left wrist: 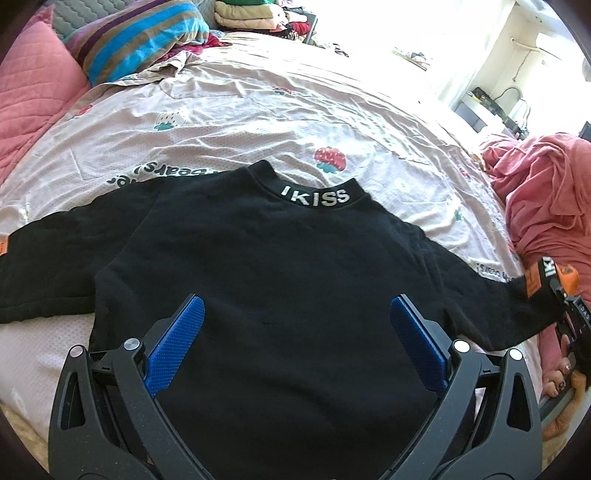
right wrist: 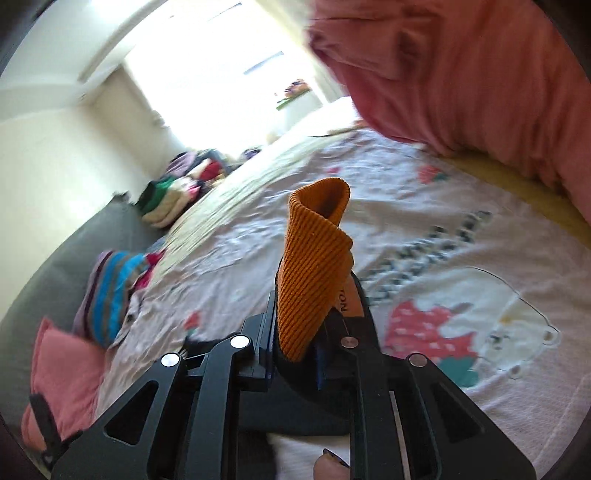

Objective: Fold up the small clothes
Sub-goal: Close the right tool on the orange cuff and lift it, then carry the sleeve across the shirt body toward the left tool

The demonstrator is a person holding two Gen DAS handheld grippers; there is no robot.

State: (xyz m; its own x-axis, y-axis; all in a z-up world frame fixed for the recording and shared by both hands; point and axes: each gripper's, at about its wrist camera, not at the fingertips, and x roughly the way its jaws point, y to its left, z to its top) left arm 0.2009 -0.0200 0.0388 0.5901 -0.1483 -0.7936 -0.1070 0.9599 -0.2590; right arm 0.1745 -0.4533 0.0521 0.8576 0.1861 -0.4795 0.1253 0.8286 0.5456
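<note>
A small black sweater with "IKISS" on its collar lies flat on the bed, sleeves spread to both sides. My left gripper is open, its blue pads hovering over the sweater's lower body. My right gripper is shut on the orange ribbed cuff of the right sleeve, which stands up between its jaws. In the left wrist view the right gripper holds that cuff lifted at the far right.
The bed sheet is pale with strawberry prints. A pink blanket is heaped on the right, a pink quilted pillow and striped pillow on the left. Folded clothes are piled at the far end.
</note>
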